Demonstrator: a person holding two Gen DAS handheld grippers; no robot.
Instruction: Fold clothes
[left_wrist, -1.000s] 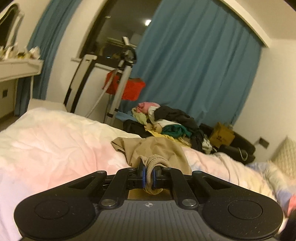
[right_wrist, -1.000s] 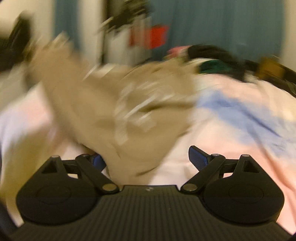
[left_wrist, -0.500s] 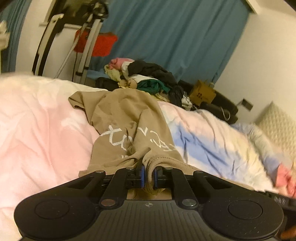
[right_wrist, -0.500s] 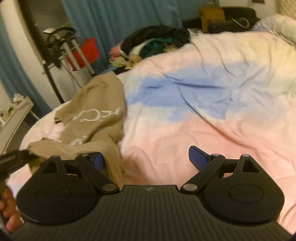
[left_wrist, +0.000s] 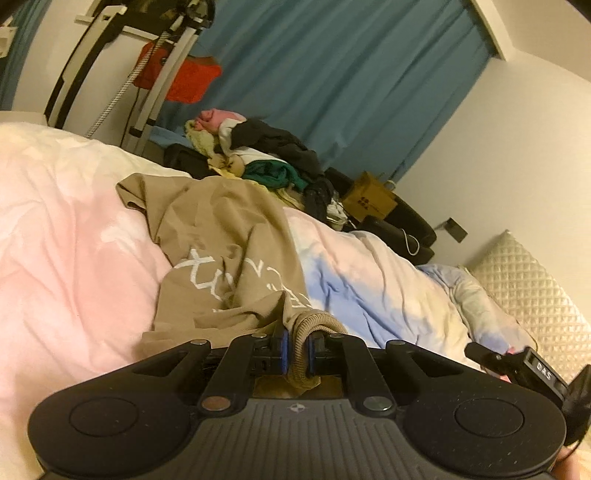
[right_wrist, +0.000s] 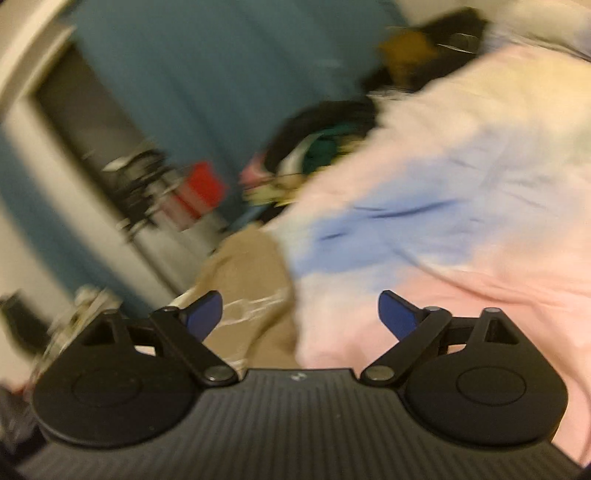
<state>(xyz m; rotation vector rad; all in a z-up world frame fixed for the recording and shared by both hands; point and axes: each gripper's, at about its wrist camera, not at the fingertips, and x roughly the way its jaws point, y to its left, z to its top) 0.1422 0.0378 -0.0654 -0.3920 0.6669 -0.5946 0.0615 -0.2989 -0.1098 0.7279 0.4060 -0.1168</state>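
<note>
A tan shirt (left_wrist: 225, 254) with white lettering lies stretched over the pink and blue duvet (left_wrist: 70, 266). My left gripper (left_wrist: 298, 349) is shut on the shirt's ribbed collar, close to the bed surface. The right wrist view is blurred. In it the tan shirt (right_wrist: 255, 288) lies at lower left on the duvet (right_wrist: 461, 229). My right gripper (right_wrist: 300, 312) is open and empty above the duvet, with the shirt beside its left finger (right_wrist: 205, 310). The other hand-held gripper (left_wrist: 517, 365) shows at the right edge of the left wrist view.
A heap of mixed clothes (left_wrist: 258, 158) lies at the bed's far edge. Behind it stand a garment steamer stand (left_wrist: 162, 66) with a red item, blue curtains (left_wrist: 332, 74) and a cardboard box (left_wrist: 369, 195). A quilted headboard (left_wrist: 535, 288) is at the right.
My left gripper has lowered with the collar, and the shirt now lies stretched out on the bed. My right gripper, still open, has swung away from the shirt with motion blur.
</note>
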